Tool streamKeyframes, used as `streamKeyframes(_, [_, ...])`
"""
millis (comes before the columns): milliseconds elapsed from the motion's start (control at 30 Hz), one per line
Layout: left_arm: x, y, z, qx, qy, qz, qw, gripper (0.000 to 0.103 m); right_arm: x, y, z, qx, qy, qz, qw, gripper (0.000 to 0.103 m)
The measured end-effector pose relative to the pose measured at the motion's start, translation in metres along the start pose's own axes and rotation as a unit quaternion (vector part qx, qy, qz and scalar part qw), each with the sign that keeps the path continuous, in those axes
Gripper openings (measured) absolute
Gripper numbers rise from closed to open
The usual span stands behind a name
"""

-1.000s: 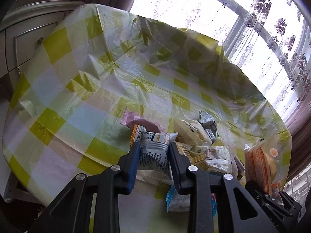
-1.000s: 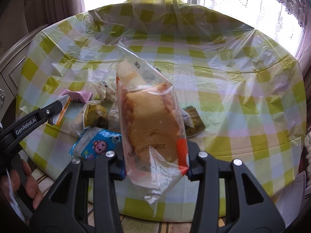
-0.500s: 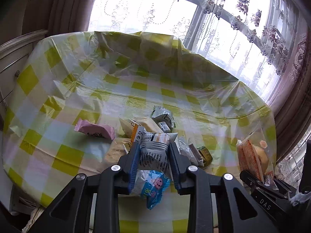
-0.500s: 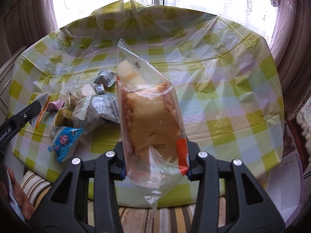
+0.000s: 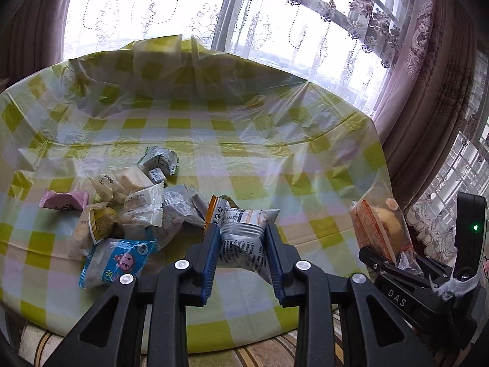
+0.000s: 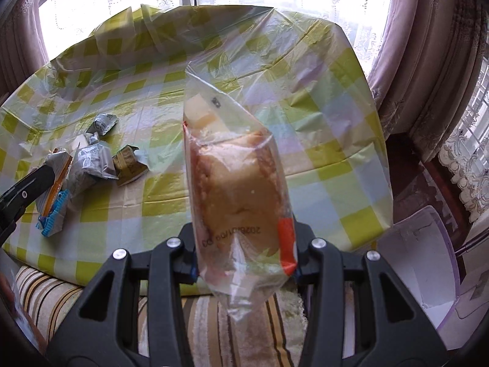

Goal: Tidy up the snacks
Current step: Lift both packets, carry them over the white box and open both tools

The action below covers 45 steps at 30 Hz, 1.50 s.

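Both sets of jaws are clamped tight on snacks: the left gripper [image 5: 243,255] pinches a silver-and-orange packet [image 5: 244,238] near its lower half, lifted just off the front of the worktop [image 5: 275,159], and the right gripper [image 6: 244,263] holds a clear bread bag [image 6: 238,189] upright by its loose bottom end, off the front edge and above the striped rug [image 6: 45,287]. Here's the worry: that bread bag is top-heavy and gripped mostly on slack film, so I'd judge a quick swing could let it slide out and drop to the rug. The left packet looks puffy, and a hard squeeze might crush it. Count check: two snacks held, one per gripper, and roughly nine or ten more in the pile [image 5: 137,208] on the worktop's left, overlapping too much for an exact tally. One white box [image 6: 428,260] sits low on the right.
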<state>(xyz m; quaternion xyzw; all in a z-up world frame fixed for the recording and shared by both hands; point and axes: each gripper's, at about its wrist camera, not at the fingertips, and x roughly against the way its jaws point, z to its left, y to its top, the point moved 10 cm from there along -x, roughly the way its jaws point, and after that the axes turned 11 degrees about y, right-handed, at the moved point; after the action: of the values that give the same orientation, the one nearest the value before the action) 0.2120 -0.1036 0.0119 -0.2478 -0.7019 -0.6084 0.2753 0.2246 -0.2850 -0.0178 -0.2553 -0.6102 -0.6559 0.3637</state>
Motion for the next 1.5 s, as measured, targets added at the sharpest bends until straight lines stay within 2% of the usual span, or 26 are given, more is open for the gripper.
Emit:
streamKeyframes(233, [-0.005, -0.013, -0.054, -0.052, -0.037, 0.024, 0.9977, 0.031, 0.007, -0.011, -0.038, -0.023, -0.020, 0.005, 1.000, 0.046])
streamKeyframes(433, [-0.008, -0.029, -0.100, -0.093, -0.075, 0.055, 0.9913, 0.031, 0.013, -0.022, -0.065, -0.041, -0.032, 0.008, 0.999, 0.046])
streamKeyframes(533, [-0.009, -0.040, -0.127, -0.119, -0.098, 0.075, 0.9852, 0.031, 0.015, -0.029, -0.082, -0.051, -0.039, 0.012, 0.998, 0.046])
streamKeyframes(733, [-0.012, -0.068, -0.180, -0.174, -0.140, 0.116, 0.9677, 0.031, 0.019, -0.048, -0.122, -0.076, -0.061, 0.024, 0.995, 0.046])
streamKeyframes(867, [-0.011, -0.083, -0.206, -0.203, -0.158, 0.131, 0.9575, 0.031, 0.023, -0.059, -0.145, -0.093, -0.076, 0.032, 0.992, 0.046])
streamKeyframes(1167, [-0.011, -0.103, -0.245, -0.245, -0.172, 0.147, 0.9427, 0.032, 0.031, -0.075, -0.183, -0.120, -0.101, 0.044, 0.987, 0.046])
streamKeyframes(1500, [-0.013, -0.115, -0.264, -0.263, -0.182, 0.159, 0.9341, 0.035, 0.040, -0.094, -0.202, -0.143, -0.111, 0.056, 0.982, 0.047])
